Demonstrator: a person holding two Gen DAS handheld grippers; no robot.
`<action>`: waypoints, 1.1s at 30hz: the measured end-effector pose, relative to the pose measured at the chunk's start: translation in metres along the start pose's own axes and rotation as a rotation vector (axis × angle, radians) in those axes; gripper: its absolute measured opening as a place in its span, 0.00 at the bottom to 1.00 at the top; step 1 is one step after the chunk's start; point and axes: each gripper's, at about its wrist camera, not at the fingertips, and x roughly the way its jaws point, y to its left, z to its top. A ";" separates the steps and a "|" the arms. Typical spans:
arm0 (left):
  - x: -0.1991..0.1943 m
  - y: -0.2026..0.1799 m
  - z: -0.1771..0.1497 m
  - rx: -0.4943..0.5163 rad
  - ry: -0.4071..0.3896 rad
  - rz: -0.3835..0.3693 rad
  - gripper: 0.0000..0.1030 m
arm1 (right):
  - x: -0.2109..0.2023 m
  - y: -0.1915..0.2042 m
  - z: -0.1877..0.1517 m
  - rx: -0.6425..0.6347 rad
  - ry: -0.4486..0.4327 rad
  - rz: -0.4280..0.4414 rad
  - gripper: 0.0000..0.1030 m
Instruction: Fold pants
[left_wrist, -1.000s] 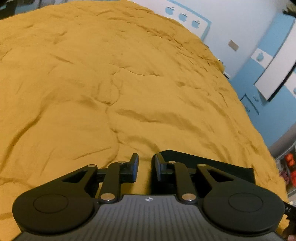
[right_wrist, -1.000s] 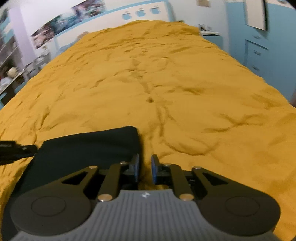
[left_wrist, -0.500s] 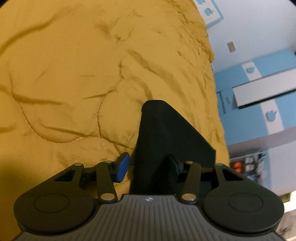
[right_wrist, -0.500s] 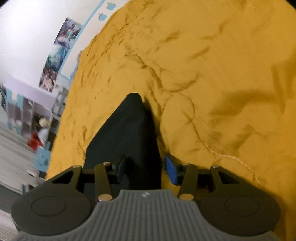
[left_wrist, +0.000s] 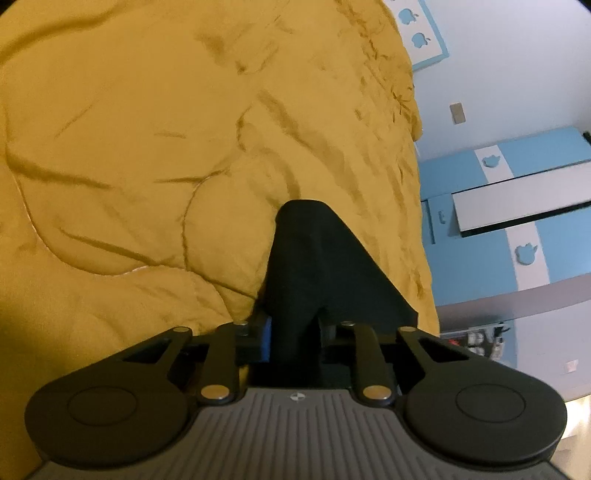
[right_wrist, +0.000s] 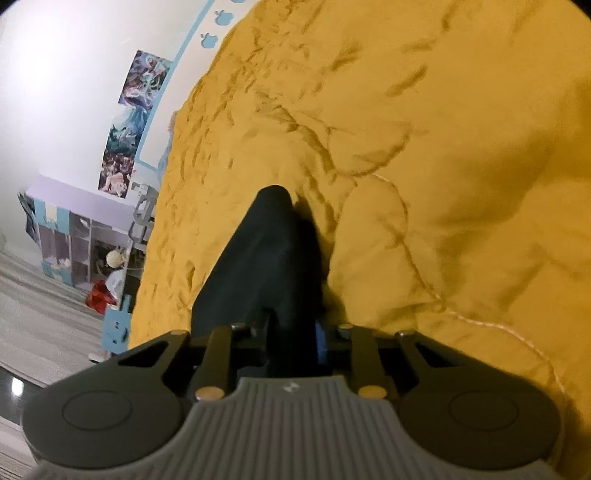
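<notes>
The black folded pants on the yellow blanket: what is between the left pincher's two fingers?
In the left wrist view, the left gripper is closing on an edge of the black folded pants, with nothing else between.

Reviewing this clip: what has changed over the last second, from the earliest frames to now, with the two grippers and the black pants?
Both grippers rolled and dropped toward the pants, opened around an edge, and are now closing on it: the left gripper has black pants fabric between its pads, and the right gripper likewise. A second ago both were nearly closed and empty. The pants stayed lying on the yellow bedspread.
</notes>
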 end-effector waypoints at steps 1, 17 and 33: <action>-0.003 -0.007 -0.002 0.027 -0.014 0.017 0.21 | -0.002 0.007 -0.001 -0.024 -0.009 -0.013 0.16; -0.099 -0.091 -0.031 0.242 -0.164 0.025 0.20 | -0.080 0.094 -0.022 -0.148 -0.089 0.059 0.14; -0.237 -0.110 -0.105 0.278 -0.238 0.013 0.20 | -0.179 0.152 -0.129 -0.186 -0.037 0.196 0.14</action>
